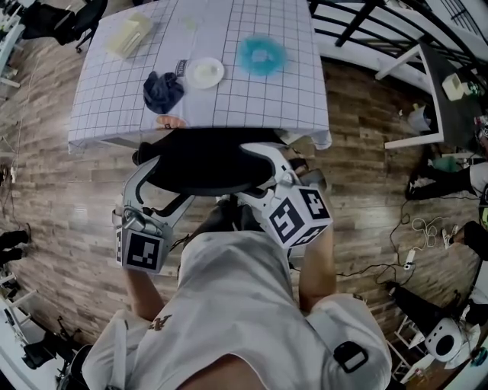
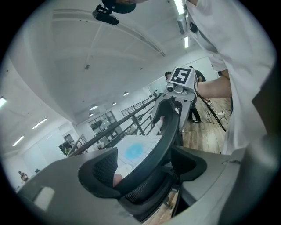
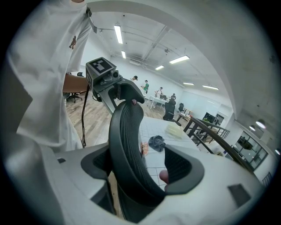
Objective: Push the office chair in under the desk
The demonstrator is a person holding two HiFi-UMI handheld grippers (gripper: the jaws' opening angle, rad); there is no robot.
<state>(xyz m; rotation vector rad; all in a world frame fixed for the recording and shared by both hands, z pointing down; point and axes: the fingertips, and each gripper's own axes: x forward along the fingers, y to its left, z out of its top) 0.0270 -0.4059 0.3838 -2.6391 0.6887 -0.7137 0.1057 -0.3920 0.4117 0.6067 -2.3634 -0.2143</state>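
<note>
Left tool [image 2: 144, 161]: jaws wide. The black mesh back of the chair [image 1: 206, 160] stands between them, with a gap on one side where the table shows through. It straddles the back and does not clamp it.

Right tool [image 3: 141, 165]: jaws also wide, set over the other side of the same chair back. The mesh lies against or close to one jaw and clear of the other.

Chair position: at the near edge of the table [image 1: 252, 99], between the person and the table, with its back just beside the hanging cloth edge.

Count: two tools, one chair, one table. On the table there are five items: one dark blue rag [image 1: 162, 91], one white round dish [image 1: 205, 72], one fluffy blue thing [image 1: 261, 55], one pale box [image 1: 130, 36] at the far corner and one small pinkish item [image 1: 169, 121] at the near edge.

Surface: white cloth with a dark grid.

Room: wood plank floor [image 1: 69, 198], black railing [image 1: 366, 23] to the right, loose cables [image 1: 415, 236] on the floor, strip lights overhead.
</note>
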